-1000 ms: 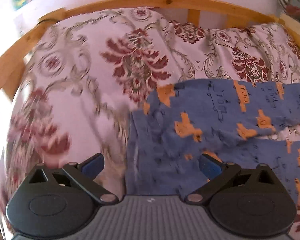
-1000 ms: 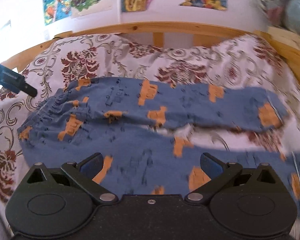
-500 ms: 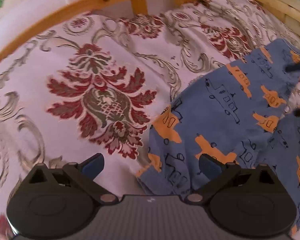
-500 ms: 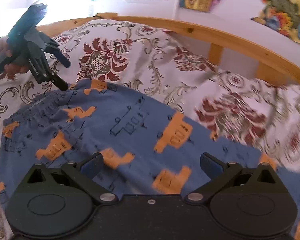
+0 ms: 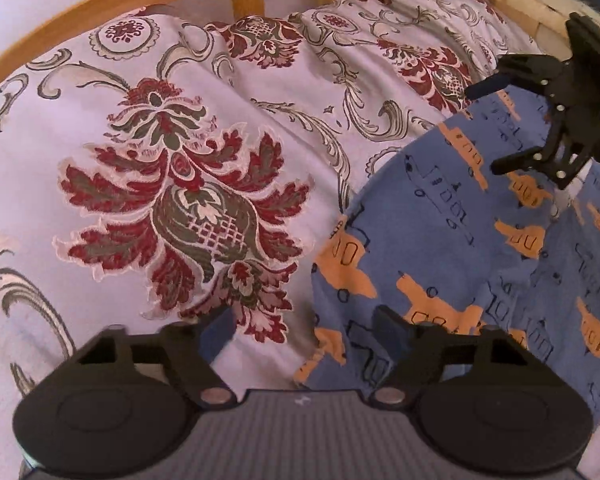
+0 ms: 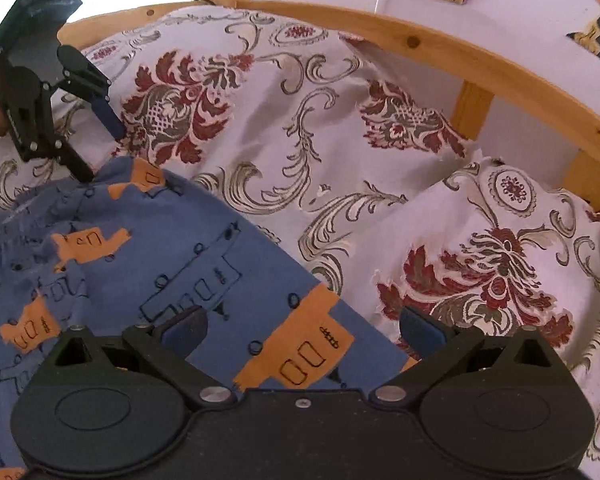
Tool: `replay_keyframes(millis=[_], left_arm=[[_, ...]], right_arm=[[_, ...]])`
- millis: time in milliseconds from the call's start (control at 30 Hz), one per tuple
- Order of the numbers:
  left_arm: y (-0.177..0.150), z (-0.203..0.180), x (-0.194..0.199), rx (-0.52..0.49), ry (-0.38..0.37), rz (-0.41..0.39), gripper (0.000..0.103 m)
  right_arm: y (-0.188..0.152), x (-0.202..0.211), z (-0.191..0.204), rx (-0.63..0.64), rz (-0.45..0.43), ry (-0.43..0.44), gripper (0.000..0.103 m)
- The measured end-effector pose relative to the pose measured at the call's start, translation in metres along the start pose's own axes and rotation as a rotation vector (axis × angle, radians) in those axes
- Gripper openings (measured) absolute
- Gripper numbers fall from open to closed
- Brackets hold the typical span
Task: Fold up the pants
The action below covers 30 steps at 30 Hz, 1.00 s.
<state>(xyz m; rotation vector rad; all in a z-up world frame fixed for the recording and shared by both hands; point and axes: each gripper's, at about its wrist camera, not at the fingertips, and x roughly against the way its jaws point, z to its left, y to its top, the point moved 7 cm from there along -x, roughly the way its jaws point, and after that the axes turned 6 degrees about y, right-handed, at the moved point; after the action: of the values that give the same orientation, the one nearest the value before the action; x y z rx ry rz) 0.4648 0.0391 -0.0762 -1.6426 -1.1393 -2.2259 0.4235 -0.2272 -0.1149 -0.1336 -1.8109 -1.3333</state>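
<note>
Pants [image 5: 452, 248] edge sits between both wide-spread grippers — left gripper [image 5: 304, 332], right gripper [image 6: 300, 332] — bedspread [image 5: 180, 160] bare beyond.

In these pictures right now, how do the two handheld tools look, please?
Both tools are matte black plastic. Each has two round disc housings, angled link arms with silver pivot screws, and fingers with dark blue pads. The left tool has a grey ribbed body with a small white mark. The right tool has a plain black body with one silver screw. No cables or sleeves are visible.
</note>
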Motion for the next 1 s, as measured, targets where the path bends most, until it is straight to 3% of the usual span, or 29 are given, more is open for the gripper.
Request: replay_keyframes(millis=[133, 267, 333, 533, 567, 600, 733, 1000], left_arm=[[0.002, 0.002, -0.008, 0.038, -0.029, 0.028, 0.040], [0.005, 0.002, -0.014, 0.079, -0.049, 0.039, 0.033], [0.004, 0.003, -0.018, 0.091, -0.039, 0.058, 0.024], [0.007, 0.003, -0.023, 0.090, -0.027, 0.063, 0.006], [0.007, 0.003, -0.023, 0.081, -0.020, 0.063, 0.005], [0.008, 0.001, -0.024, 0.074, -0.015, 0.062, 0.003], [0.010, -0.005, -0.022, 0.053, 0.036, 0.043, 0.002], [0.008, -0.013, -0.005, 0.051, 0.134, -0.010, 0.001]], right_arm=[[0.000, -0.007, -0.009, 0.005, 0.019, 0.004, 0.085], [0.001, -0.016, -0.019, 0.022, 0.055, -0.004, 0.077], [0.001, -0.018, -0.027, 0.028, 0.079, -0.010, 0.072], [-0.006, -0.015, -0.050, -0.013, 0.150, 0.038, 0.069], [-0.008, -0.017, -0.054, -0.019, 0.165, 0.042, 0.066], [-0.010, -0.018, -0.057, -0.022, 0.178, 0.042, 0.055], [-0.009, -0.016, -0.059, 0.011, 0.191, 0.023, 0.000], [-0.014, 0.003, -0.040, 0.101, 0.161, 0.008, 0.000]])
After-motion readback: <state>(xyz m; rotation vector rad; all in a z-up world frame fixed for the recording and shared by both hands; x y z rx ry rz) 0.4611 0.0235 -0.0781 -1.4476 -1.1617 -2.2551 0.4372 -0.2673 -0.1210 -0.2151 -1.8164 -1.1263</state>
